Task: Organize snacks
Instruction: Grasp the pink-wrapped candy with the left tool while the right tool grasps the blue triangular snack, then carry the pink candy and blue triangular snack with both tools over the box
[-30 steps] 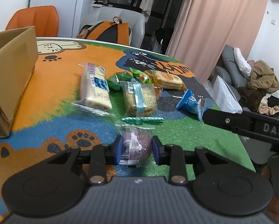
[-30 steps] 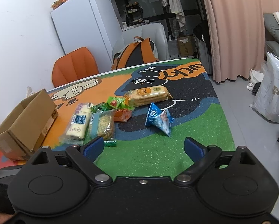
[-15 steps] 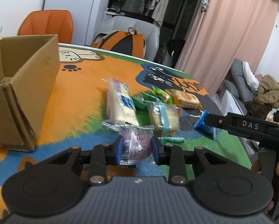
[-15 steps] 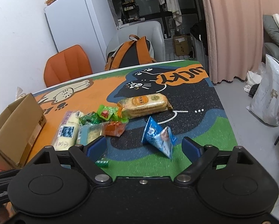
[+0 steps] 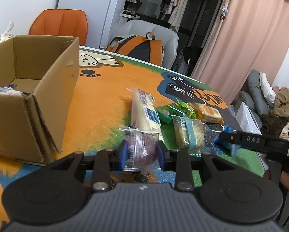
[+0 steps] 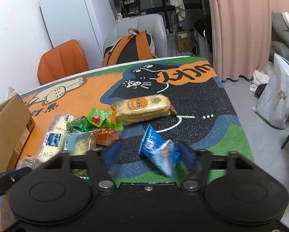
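Note:
My left gripper (image 5: 141, 152) is shut on a round purple wrapped snack (image 5: 142, 150), held just above the cat-print table mat (image 5: 105, 96). An open cardboard box (image 5: 28, 77) stands to its left, with a few packets inside. My right gripper (image 6: 149, 153) is closing its jaws around a blue triangular packet (image 6: 159, 154) that lies on the mat. The right pad is at the packet, while a gap remains on the left. Between the two grippers lie a white blueberry bar (image 5: 144, 112), a teal-banded cracker pack (image 5: 188, 133), green candies (image 6: 94, 119) and an orange biscuit pack (image 6: 146, 106).
An orange chair (image 5: 61, 25) and a white chair with an orange backpack (image 6: 130, 46) stand behind the table. The table's right edge (image 6: 239, 119) drops to the floor, where a white bag (image 6: 277, 100) sits. A sofa with clothes (image 5: 279, 106) is at the right.
My left gripper has carried the purple snack leftward, nearer the box. My right gripper has moved forward over the blue packet, and its jaws have come in from wide open.

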